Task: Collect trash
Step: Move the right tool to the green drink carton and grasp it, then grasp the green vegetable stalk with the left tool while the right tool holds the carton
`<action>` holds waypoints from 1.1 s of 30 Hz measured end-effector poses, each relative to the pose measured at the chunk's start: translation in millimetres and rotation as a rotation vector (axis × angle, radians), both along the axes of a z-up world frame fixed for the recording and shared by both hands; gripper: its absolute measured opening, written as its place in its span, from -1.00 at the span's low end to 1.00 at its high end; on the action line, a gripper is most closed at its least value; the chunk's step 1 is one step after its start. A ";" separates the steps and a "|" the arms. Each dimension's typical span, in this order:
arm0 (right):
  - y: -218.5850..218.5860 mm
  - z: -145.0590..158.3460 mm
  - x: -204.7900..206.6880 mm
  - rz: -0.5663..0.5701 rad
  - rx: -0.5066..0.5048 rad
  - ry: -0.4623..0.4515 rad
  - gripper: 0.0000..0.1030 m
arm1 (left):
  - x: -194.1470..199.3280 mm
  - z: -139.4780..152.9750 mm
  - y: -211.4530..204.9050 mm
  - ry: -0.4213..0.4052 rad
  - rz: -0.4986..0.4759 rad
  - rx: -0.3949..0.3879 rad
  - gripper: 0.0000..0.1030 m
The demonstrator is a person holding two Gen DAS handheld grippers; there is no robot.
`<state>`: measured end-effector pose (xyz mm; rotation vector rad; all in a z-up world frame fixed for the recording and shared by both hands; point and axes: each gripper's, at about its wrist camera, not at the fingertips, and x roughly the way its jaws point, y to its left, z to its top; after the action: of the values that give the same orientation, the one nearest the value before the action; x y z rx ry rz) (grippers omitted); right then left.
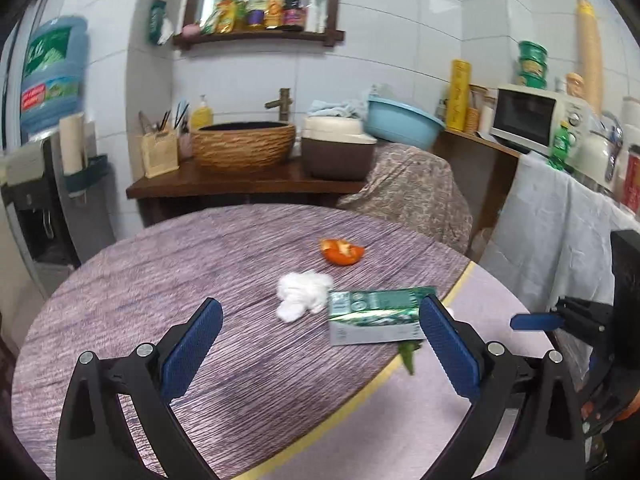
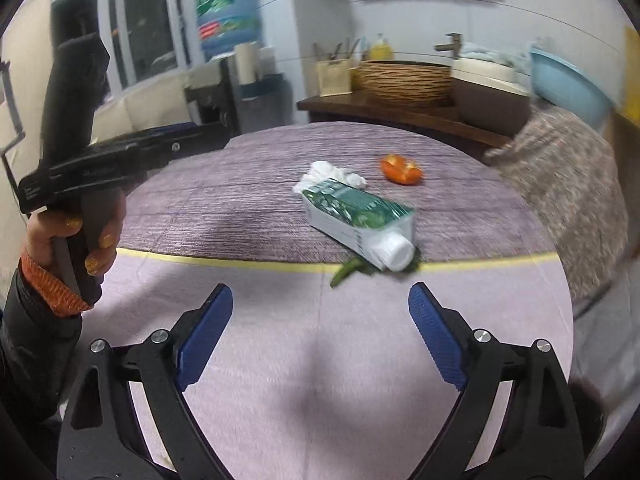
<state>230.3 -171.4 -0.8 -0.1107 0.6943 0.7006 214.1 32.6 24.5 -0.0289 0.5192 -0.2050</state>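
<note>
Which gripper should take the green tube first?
Probably right. The right gripper faces the green tube head-on, jaws open and empty. The left gripper is also open, but the tube sits off toward its right finger.

Orange peel, white tissue, green-white tube

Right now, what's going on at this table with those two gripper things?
A person is clearing trash off a round table, holding a gripper in each hand. Both the left gripper and the right gripper are open and empty. Nothing is picked up yet: a green-and-white toothpaste tube, a crumpled white tissue, an orange peel and a green vegetable scrap under the tube's cap end all lie on the table.
</note>
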 end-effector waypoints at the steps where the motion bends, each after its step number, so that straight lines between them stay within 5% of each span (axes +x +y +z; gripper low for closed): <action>1: 6.2 1.6 7.0 0.017 -0.014 0.006 0.73 | 2.3 -4.5 8.3 0.017 0.015 -0.015 0.89; 8: 63.4 9.0 56.7 0.163 -0.261 -0.025 0.74 | 9.5 -18.2 47.8 0.100 0.113 -0.133 0.89; 16: 107.6 -18.7 120.6 0.257 -0.539 0.013 0.73 | 12.0 -27.5 56.5 0.121 0.145 -0.120 0.89; 19: 114.6 -30.1 129.3 0.281 -0.573 0.042 0.35 | 15.5 -30.9 56.9 0.134 0.155 -0.113 0.89; 26: 107.2 -32.4 131.9 0.272 -0.516 0.078 0.00 | 21.2 -38.4 51.9 0.170 0.144 -0.089 0.89; 33: 58.3 2.2 118.6 0.191 -0.259 0.106 -0.03 | 26.3 -49.0 48.2 0.209 0.143 -0.097 0.89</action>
<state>348.8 -113.1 1.3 -0.3839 0.8821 0.8013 240.4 80.8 -24.5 -0.1835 0.7121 -0.0871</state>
